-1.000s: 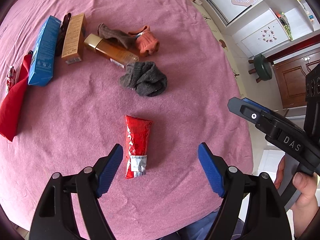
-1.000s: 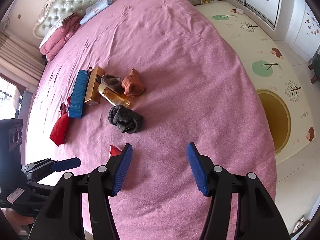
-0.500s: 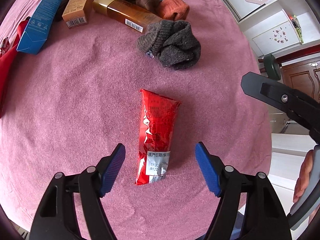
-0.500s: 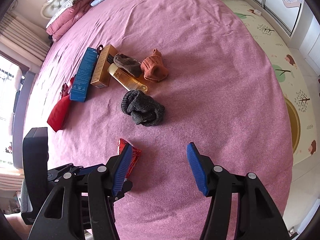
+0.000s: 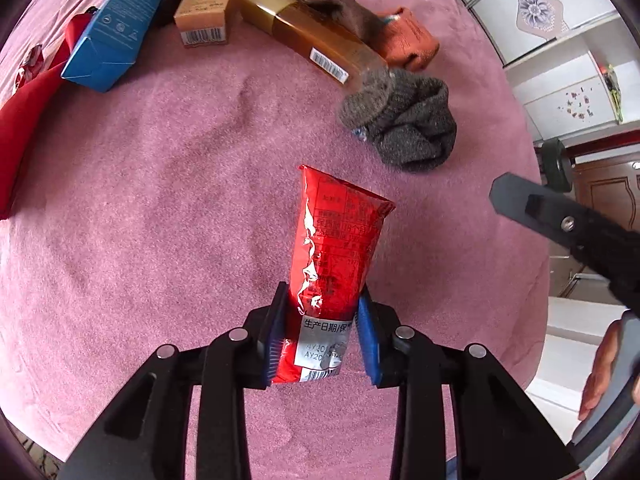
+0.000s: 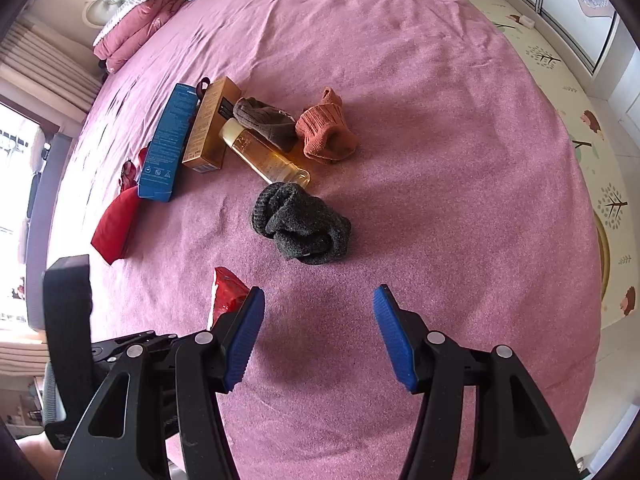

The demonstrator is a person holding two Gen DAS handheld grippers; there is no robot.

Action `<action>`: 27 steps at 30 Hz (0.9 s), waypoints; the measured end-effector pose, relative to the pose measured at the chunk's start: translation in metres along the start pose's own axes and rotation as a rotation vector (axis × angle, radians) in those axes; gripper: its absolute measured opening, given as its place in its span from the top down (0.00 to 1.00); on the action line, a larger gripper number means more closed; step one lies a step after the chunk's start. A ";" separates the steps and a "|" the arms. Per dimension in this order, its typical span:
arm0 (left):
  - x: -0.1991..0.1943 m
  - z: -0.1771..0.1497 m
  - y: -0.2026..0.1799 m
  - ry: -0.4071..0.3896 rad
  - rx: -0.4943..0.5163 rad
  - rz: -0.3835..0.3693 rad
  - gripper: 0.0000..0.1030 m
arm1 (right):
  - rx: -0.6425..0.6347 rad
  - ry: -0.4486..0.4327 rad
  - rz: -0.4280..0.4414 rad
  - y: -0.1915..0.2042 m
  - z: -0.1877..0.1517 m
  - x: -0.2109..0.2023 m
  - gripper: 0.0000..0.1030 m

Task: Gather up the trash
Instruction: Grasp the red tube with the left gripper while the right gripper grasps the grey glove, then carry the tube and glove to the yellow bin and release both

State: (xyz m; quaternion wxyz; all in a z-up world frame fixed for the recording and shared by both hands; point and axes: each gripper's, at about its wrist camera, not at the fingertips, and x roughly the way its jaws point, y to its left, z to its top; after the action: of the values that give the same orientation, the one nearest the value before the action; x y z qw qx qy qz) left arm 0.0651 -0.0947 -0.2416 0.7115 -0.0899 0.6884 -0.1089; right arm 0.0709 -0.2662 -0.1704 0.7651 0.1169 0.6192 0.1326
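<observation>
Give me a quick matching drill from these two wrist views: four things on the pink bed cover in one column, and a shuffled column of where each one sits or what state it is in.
Things:
1. red wrapper
2. grey sock
3. blue box
4. right gripper

States or places:
A. lying alongside the tan box
B. jaws apart over bare bed cover, nothing between them
C. pinched at its lower end between the left gripper pads
D. bunched up just below the amber bottle

Pairs: 1-C, 2-D, 3-A, 4-B
</observation>
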 end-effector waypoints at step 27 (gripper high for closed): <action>-0.019 0.056 0.033 -0.052 -0.177 -0.072 0.68 | -0.107 0.102 0.014 0.023 0.047 0.057 0.66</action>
State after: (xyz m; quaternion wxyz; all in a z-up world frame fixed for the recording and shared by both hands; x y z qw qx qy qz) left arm 0.1213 -0.0586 -0.2301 0.7139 -0.1800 0.6730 -0.0708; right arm 0.1264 -0.2256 -0.2049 0.7367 0.0731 0.6486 0.1768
